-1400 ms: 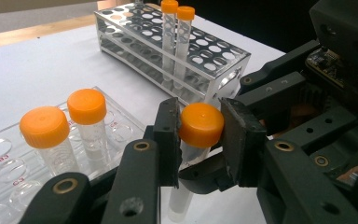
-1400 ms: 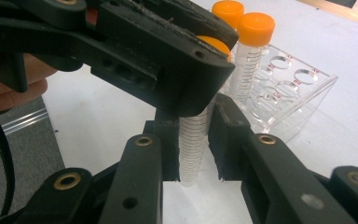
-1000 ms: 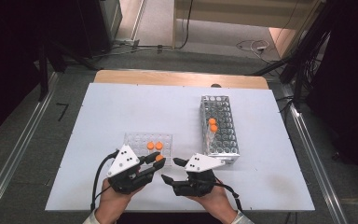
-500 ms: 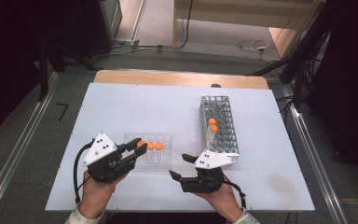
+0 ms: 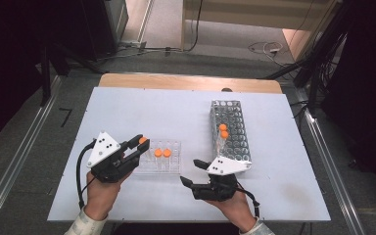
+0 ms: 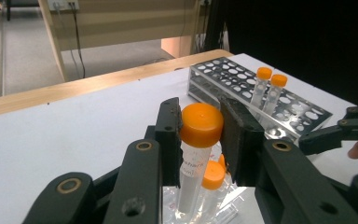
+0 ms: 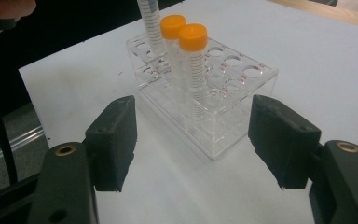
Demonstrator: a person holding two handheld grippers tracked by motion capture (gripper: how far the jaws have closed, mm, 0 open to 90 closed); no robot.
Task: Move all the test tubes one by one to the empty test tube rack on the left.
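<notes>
My left gripper (image 5: 143,142) is clamped on the orange cap of a tube (image 6: 196,149), lower left of the high view, just above the clear rack (image 5: 172,164); my right gripper (image 5: 192,172), lower centre, stands open and empty, facing that rack; the metal rack (image 5: 235,134) sits right of centre on the table (image 5: 176,110).

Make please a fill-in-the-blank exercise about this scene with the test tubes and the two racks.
1. The left gripper is shut on a test tube by its ____ cap.
2. The clear plastic rack still holds ____ capped tubes.
3. The right gripper has its jaws ____ with nothing between them.
4. The metal rack holds ____ tubes.

Missing words: orange; two; open; two
</notes>
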